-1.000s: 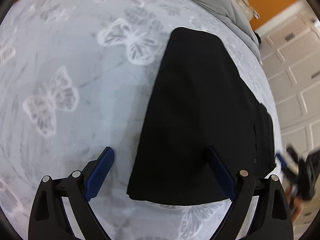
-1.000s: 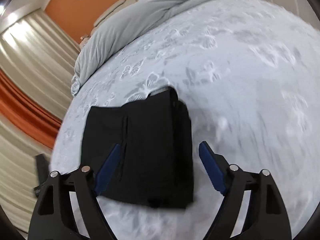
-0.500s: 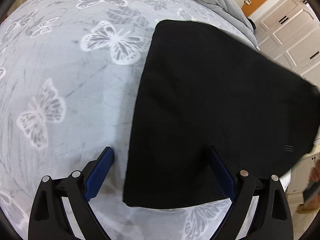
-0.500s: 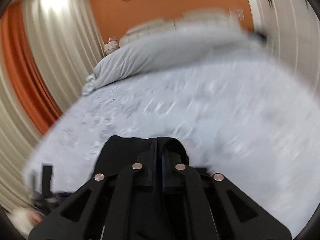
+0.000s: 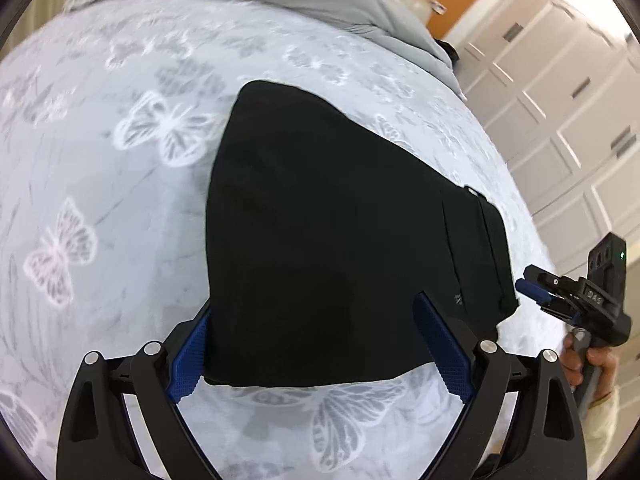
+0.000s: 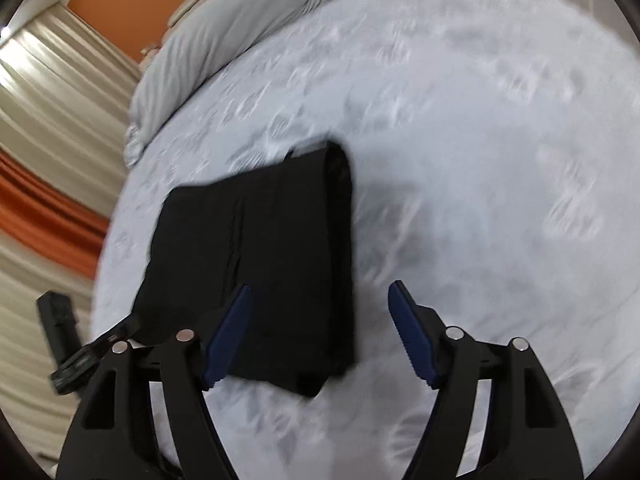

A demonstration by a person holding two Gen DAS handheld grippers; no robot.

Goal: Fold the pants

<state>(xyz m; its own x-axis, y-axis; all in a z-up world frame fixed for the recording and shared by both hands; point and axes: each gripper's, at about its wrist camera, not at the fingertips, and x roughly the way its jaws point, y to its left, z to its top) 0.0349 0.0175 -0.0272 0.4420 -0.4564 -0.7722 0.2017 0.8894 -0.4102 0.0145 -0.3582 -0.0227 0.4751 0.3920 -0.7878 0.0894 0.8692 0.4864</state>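
Note:
The black pants [image 5: 332,248] lie folded into a flat rectangle on the butterfly-print bedspread [image 5: 100,184]. My left gripper [image 5: 316,354] is open, its jaws straddling the near edge of the pants, holding nothing. In the right wrist view the folded pants [image 6: 260,264] lie ahead and left. My right gripper [image 6: 320,336] is open and empty above their near right corner. The right gripper also shows in the left wrist view [image 5: 568,292], beside the waistband end, apart from the cloth.
A rumpled grey duvet [image 6: 224,36] lies at the head of the bed. White cabinet doors [image 5: 560,112] stand past the bed's right side. Beige and orange curtains [image 6: 44,184] hang on the left. The other handheld gripper [image 6: 60,328] shows at the bed's left edge.
My right gripper went from shut on the pants edge to open and pulled back. The lifted cloth has dropped flat. My left gripper stayed open, now closer to the near edge.

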